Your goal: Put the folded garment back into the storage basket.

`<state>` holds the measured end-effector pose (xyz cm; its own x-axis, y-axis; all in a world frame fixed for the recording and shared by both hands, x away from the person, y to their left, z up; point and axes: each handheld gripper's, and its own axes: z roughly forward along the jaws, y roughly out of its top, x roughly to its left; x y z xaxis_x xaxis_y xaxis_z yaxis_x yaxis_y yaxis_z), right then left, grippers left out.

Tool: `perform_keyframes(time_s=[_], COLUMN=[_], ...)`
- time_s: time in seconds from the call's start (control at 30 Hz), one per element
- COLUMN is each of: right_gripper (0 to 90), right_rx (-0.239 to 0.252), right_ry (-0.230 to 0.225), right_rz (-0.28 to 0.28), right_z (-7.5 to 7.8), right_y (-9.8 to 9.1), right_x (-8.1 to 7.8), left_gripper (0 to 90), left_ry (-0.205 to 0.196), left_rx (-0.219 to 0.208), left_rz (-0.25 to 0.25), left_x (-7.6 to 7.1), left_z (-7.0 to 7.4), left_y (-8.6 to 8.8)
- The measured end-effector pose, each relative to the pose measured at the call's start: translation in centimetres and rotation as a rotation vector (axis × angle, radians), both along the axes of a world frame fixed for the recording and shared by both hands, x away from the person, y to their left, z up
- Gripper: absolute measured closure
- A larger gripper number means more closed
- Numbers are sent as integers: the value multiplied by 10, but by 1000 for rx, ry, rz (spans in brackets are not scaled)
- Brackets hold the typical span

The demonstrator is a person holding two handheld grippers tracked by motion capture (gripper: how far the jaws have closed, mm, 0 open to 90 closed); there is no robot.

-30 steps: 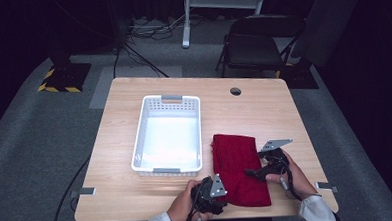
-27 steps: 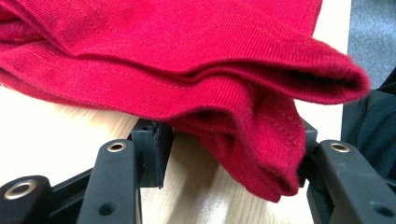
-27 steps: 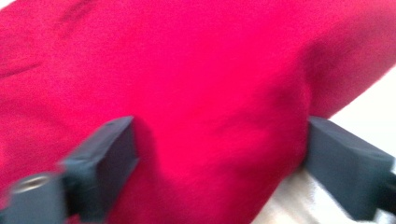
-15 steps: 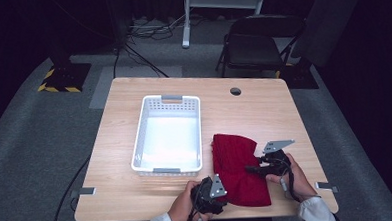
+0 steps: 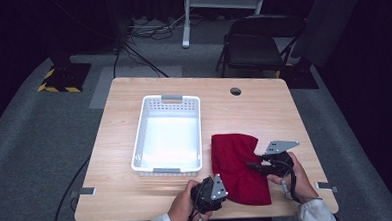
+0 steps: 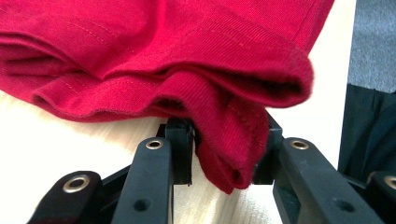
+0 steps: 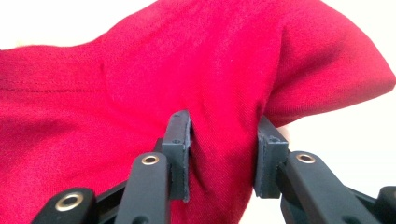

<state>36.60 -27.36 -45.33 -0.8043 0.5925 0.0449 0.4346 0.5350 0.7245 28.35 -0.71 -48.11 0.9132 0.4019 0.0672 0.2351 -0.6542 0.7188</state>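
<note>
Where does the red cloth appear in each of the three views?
High view: the red cloth lies low and right of centre, beside the white basket.
Left gripper view: it covers the upper half, one fold pinched in the left tongs.
Right gripper view: it spreads across the picture, a bunch pinched in the right tongs.
Shared landmark: the pale wooden table.

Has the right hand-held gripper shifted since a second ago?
No clear shift: the right hand-held gripper sits at the same spot against the table's right edge; its jaws have just closed on the red cloth.
</note>
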Motion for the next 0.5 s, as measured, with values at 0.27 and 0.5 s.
perform_keyframes(time_s=[0.27, 0.5], right_gripper=[657, 666], right_rx=[16, 39], right_ry=[-19, -35], right_rz=[-11, -40], right_z=[10, 21], right_y=[0, 0], right_x=[0, 1], left_gripper=[691, 698], left_ry=[-4, -1], left_rx=[-9, -34], left_rz=[21, 24], left_x=[2, 6], left_z=[8, 19], left_y=[3, 5])
